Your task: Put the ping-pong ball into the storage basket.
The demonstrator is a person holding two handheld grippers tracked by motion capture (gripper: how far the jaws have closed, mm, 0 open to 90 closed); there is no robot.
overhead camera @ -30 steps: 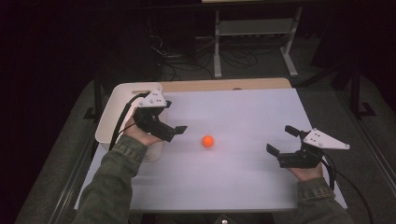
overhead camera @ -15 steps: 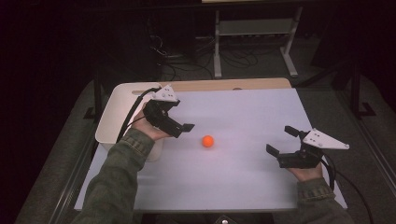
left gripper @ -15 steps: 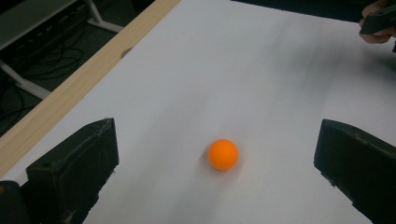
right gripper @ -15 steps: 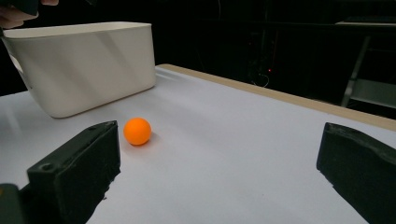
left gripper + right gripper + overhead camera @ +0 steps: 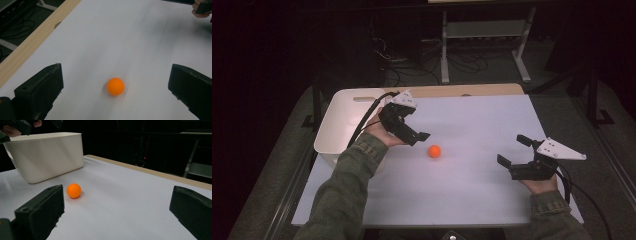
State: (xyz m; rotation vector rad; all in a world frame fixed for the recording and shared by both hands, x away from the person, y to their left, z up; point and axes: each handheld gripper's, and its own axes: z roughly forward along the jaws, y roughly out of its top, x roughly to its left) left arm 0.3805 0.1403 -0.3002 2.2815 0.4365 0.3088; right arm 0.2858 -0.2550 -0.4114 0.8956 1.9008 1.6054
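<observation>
Dark surroundings frame a white tabletop with a pale wooden strip along its far edge, and near its middle lies a small orange ball, alone on the bare surface. Just to the ball's left in the high view hovers the left claw, its jaws spread wide and gripping nothing; its own camera looks down on the ball between the two black jaws (the ball sits nearer the left one, touching neither). Behind that hand stands a white bin at the tabletop's left edge. Well apart on the right side rests the right claw, likewise wide open and empty, pointed toward the ball, with its cable trailing off behind it.
</observation>
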